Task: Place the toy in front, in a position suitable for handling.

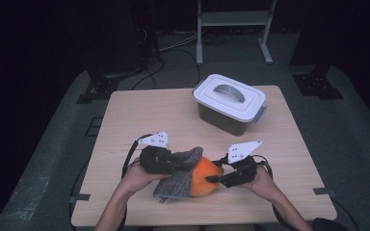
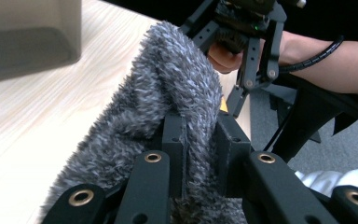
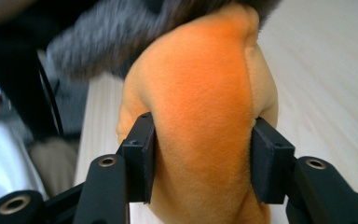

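Tabletop (image 1: 139,110): left tool (image 2: 200,135) pinches grey fur (image 2: 168,84); right tool (image 3: 200,158) squeezes orange plush (image 3: 200,102).

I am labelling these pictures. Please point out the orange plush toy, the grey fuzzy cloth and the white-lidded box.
orange plush toy (image 3: 200,102), right gripper view, front bulge.
grey fuzzy cloth (image 2: 168,79), left gripper view, upper fold.
white-lidded box (image 1: 224,102), high view, lid.

orange plush toy (image 1: 205,178) | half inside fuzzy grey cover (image 1: 180,176) | near table edge, lying sideways
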